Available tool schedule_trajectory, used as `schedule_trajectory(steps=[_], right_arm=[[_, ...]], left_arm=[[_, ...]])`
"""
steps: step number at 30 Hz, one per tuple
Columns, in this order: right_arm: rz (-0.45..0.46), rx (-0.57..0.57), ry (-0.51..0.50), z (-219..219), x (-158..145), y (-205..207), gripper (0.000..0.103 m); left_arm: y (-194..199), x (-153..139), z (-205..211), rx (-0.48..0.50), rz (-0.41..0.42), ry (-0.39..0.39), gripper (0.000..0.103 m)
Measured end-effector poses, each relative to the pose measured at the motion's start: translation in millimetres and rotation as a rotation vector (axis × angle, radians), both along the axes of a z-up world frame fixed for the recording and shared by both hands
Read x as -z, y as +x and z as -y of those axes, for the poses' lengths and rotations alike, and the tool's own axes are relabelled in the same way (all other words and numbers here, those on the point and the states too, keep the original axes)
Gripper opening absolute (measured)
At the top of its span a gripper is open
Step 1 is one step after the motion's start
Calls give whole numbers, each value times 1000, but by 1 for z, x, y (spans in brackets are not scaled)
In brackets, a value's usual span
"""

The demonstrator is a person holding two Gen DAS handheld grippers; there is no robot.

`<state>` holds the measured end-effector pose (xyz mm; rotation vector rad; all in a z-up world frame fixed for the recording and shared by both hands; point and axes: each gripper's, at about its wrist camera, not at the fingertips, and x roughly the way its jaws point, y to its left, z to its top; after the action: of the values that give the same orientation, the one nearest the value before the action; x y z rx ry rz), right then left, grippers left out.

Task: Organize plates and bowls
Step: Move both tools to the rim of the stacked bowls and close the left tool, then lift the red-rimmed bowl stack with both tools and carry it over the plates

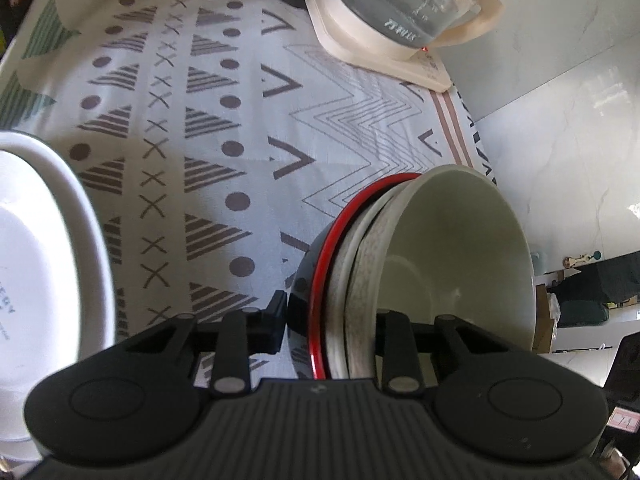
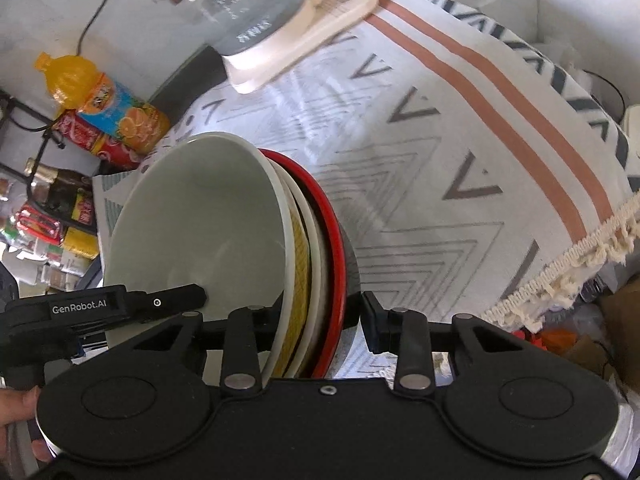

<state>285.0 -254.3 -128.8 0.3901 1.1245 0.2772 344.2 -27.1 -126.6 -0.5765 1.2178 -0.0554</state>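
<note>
Over the patterned cloth (image 1: 224,128), well short of the glass kettle (image 1: 404,4) on its cream base, you've got the nested bowl stack (image 1: 440,248) pinched from both sides: pale bowl innermost, speckled and white rims next, red-rimmed black bowl (image 2: 334,236) outermost. The left gripper (image 1: 330,324) is closed across the stacked walls on one side, one finger outside the black shell, the other inside the pale bowl. The right gripper (image 2: 320,320) straddles the rims opposite; its outer finger seems to stand just off the red rim, so I can't tell if it's truly clamped (check that first). The stack appears tilted, maybe lifted; contact with the cloth isn't visible. Keep both grips level with each other, since nested bowls can slide apart if one side dips. Move slowly, don't twist, and set the base down flat before loosening either side. The white plates (image 1: 44,248) sit farther from the kettle, beyond the left gripper; steer wide of their rim.
</note>
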Motion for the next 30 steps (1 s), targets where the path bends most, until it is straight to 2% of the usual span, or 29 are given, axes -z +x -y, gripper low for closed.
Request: schedule_trajectory(steps=[12,30], right_arm=[[66,-79,-1,-29,-25,13,34],[120,-231,2,-92,-45,18,34]], left_arm=[[-9,-22,-27,-58,50,31,28],[-45,-46,-81,-212,97,58,28]])
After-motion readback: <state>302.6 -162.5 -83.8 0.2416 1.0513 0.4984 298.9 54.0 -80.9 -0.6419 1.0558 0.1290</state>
